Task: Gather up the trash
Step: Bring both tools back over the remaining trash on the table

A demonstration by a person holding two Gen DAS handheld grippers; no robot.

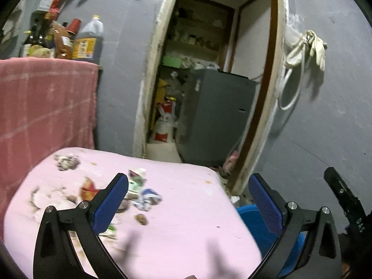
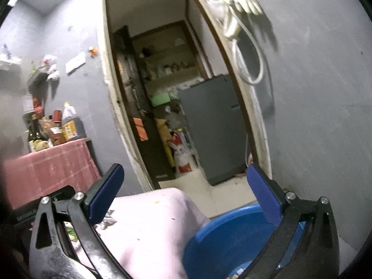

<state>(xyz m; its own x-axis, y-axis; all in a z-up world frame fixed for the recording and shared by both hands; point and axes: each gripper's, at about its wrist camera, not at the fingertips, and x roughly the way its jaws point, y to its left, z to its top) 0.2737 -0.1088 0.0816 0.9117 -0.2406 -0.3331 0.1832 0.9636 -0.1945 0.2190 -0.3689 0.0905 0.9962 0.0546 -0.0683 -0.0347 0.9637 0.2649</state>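
trash: a loose scatter of crumpled wrappers (image 1: 139, 193), a grey wad (image 1: 67, 162), a small brown scrap (image 1: 141, 219) and other bits is seen lying on the pink-covered bench (image 1: 186, 209), mostly toward its left half; nothing is being held

trash in right view: only a few crinkled pieces (image 2: 108, 222) are caught at the bench's left edge, just behind the left blue pad

blue bin: a blue tub (image 2: 220, 239) is parked right beside the bench's right edge, lower than the top; a few small scraps can be made out at its bottom, too blurry to name. In the left view just a slice of it (image 1: 250, 218) is seen

left gripper (image 1: 188, 200): fingers spread wide, nothing between them, held above the bench with the trash near the left pad

right gripper (image 2: 186, 190): fingers released wide too, empty, held over the bench corner and the tub rim

other gripper: a black piece of the right tool (image 1: 346, 200) is seen poking in at the far right of the left view

behind: a red checked cloth (image 1: 44, 102) is draped over a stand with bottles and a big jug (image 1: 89, 41) on top

doorway: an open doorway (image 2: 162, 88) with a grey fridge (image 2: 214, 125) and cluttered shelves inside

wall: pale gloves and a looped white cord (image 1: 304, 48) are hung on the grey wall right of the door frame
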